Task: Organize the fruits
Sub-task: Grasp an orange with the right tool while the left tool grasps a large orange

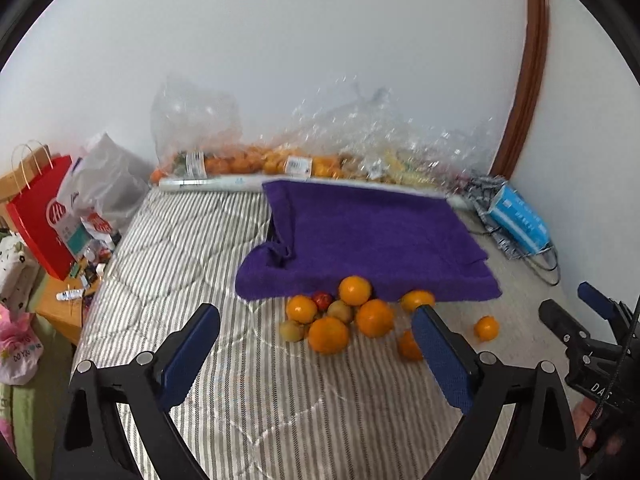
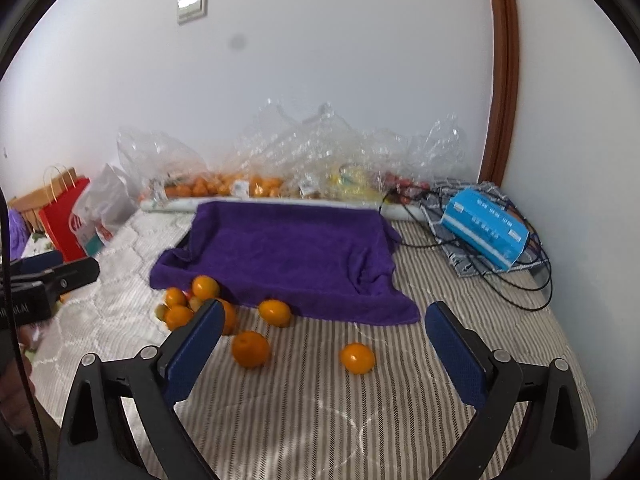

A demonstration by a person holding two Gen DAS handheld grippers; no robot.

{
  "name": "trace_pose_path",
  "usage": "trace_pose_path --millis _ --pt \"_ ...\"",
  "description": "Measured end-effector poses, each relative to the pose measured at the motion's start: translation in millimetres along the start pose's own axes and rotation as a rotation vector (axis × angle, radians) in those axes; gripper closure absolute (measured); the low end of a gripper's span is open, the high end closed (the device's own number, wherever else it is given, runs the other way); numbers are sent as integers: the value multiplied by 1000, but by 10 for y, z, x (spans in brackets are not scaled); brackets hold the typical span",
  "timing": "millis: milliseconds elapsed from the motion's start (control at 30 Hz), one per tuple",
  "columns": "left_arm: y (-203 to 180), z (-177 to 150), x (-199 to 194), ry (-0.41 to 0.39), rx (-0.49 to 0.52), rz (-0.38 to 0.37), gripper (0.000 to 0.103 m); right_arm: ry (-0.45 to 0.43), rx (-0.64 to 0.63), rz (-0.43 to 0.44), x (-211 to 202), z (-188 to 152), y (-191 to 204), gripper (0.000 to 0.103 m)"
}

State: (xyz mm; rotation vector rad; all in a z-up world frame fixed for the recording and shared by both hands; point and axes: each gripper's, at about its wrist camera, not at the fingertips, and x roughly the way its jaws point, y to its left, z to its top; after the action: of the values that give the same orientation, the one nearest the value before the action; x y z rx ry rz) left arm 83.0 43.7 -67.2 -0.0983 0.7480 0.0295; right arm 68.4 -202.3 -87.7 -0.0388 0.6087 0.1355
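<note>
A pile of oranges (image 1: 328,334) with a red fruit (image 1: 322,300) and greenish fruits (image 1: 340,311) lies on the striped bed in front of a purple towel (image 1: 372,236) draped over a tray. Single oranges lie apart at the right (image 1: 486,328). My left gripper (image 1: 316,344) is open and empty, just short of the pile. My right gripper (image 2: 324,344) is open and empty above two loose oranges (image 2: 251,349) (image 2: 357,357). The pile shows at the left in the right wrist view (image 2: 188,304), as does the towel (image 2: 288,252).
Clear plastic bags of oranges (image 1: 240,164) line the wall. A red paper bag (image 1: 40,216) and white bags stand at the left. A blue box (image 1: 518,218) on a patterned bag with black cables lies at the right. The right gripper shows at the left view's edge (image 1: 592,332).
</note>
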Motion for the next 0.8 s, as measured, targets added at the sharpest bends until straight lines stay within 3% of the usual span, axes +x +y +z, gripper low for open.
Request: trace_pose_path --millis 300,567,800 --pt "53 -86 570 97 1 36 7 125 24 -3 650 -232 -185 10" --pt "129 -179 916 163 -5 52 7 228 69 20 1112 -456 -349 26" --pt "242 -236 993 178 -30 39 8 290 14 12 1360 -594 -286 44"
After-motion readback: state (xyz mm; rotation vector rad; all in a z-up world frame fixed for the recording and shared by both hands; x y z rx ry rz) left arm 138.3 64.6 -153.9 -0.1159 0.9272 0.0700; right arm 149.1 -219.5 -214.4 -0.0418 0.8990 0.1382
